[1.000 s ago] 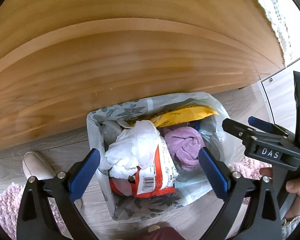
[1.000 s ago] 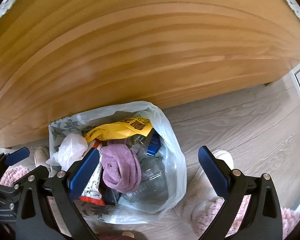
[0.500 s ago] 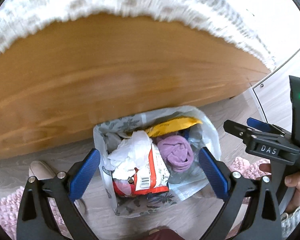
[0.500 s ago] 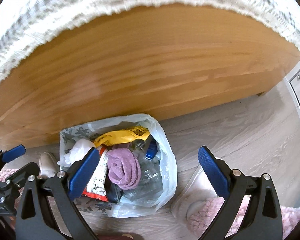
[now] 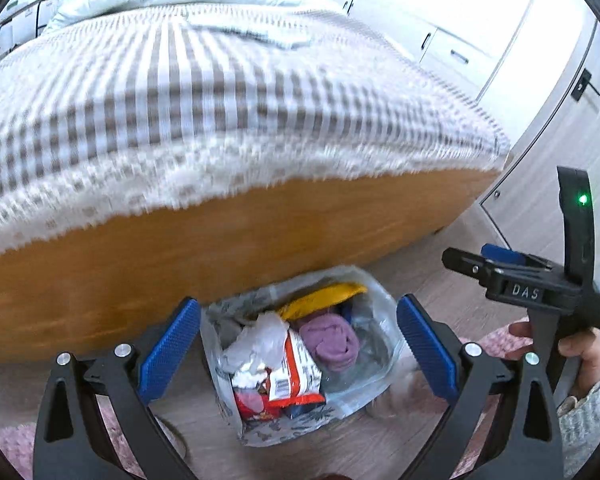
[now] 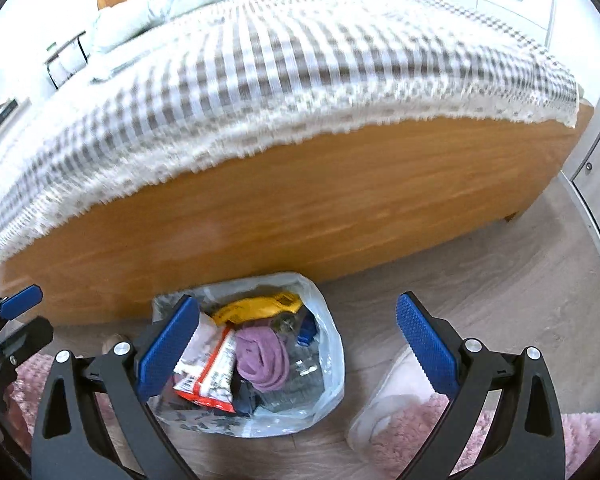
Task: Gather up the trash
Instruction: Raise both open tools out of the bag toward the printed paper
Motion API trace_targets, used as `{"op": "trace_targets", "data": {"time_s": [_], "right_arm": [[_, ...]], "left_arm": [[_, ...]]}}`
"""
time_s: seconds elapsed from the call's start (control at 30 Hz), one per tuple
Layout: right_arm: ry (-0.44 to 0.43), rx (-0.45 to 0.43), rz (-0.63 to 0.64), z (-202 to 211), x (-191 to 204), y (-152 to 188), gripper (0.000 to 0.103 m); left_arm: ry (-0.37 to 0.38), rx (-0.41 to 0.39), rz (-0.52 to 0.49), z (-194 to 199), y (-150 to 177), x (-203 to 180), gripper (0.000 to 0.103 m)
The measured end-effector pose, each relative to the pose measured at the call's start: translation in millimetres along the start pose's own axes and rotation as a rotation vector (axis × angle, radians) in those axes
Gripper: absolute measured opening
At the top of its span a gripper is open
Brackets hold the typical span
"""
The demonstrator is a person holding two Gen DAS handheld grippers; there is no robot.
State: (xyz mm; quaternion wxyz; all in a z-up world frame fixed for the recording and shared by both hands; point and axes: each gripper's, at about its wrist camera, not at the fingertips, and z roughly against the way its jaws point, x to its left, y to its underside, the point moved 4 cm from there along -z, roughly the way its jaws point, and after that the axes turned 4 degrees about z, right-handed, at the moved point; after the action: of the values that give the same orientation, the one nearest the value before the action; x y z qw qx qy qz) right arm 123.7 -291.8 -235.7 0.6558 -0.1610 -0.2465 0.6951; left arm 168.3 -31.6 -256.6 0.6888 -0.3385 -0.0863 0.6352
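Trash is gathered in a plastic bag (image 5: 300,360) that stands on the wooden floor (image 6: 480,280), just beside the wooden side board of the bed (image 5: 220,248). The bag is open at the top and looks nearly full: a yellow wrapper (image 5: 324,294), a purple cloth (image 5: 332,340), a red and white snack packet (image 5: 296,376) and a white crumpled plastic (image 5: 260,340) show at its mouth.

Both tools are empty and held above the bag. The left hand-held gripper (image 5: 298,352) has its jaws spread wide, and so does the right hand-held gripper (image 6: 298,352), whose view sits a little to the right of the bag.

I judge that the step in hand is to look for more trash, or else to close the bag. To do it well, scan the bed cover (image 6: 300,60) and the floor slowly, because the views are blurred. If closing the bag, pinch only the thin rim, one side with each tool, and not the contents; the film may tear or slip.
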Motion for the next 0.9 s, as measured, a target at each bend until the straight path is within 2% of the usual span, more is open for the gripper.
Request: {"op": "trace_targets", "data": {"time_s": [0.47, 0.9], "right_arm": [[-0.02, -0.18, 0.055, 48, 22, -46, 0.095], [-0.049, -0.31, 0.075, 66, 54, -103, 0.095]], "left_arm": [[-0.013, -0.168, -0.079, 54, -60, -9, 0.095], [-0.046, -0.298, -0.119, 86, -120, -2, 0.095]]}}
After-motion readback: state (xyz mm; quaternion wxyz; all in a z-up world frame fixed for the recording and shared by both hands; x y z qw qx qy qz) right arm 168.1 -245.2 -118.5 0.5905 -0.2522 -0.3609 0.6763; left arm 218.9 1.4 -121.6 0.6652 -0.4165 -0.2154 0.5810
